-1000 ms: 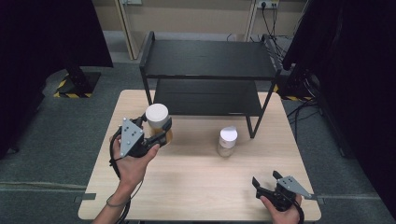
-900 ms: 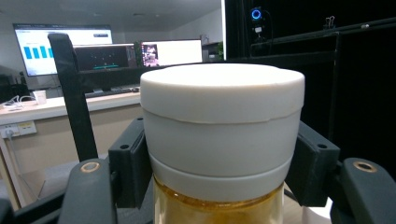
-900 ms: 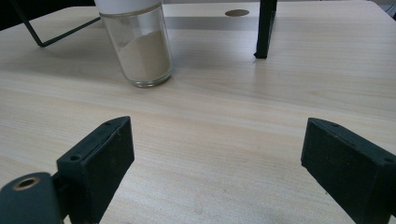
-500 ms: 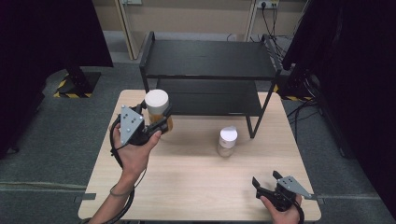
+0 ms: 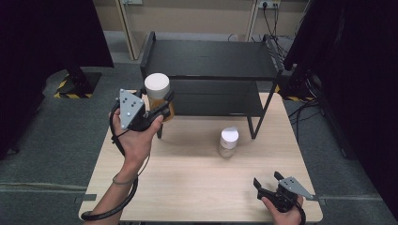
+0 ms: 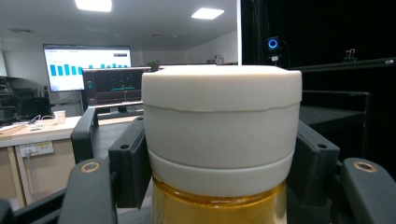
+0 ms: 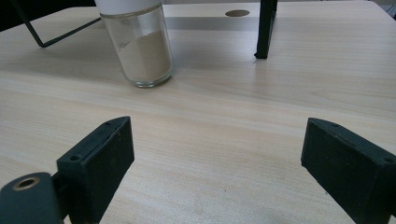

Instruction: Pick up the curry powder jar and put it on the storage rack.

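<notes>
A jar with a white lid and amber contents (image 5: 158, 93) hangs in the air over the table's back left part, in front of the black shelf rack (image 5: 209, 65). My left gripper (image 5: 162, 104) is shut on it; in the left gripper view both black jaws press the jar (image 6: 219, 140) just under its lid. A second glass jar with a white lid and pale powder (image 5: 228, 142) stands upright on the wooden table (image 5: 187, 187), near the rack's right leg. My right gripper (image 5: 269, 182) rests at the table's front right, open and holding nothing, pointing toward that jar (image 7: 137, 44).
The two-level black rack stands along the table's back edge; its thin legs (image 7: 265, 28) come down close to the powder jar. Dark curtains flank the table left and right. Bare wood lies between the powder jar and the right gripper.
The left hand has lifted the amber jar off the table and carried it up and back toward the rack's left end. The right gripper and the powder jar have stayed put.
</notes>
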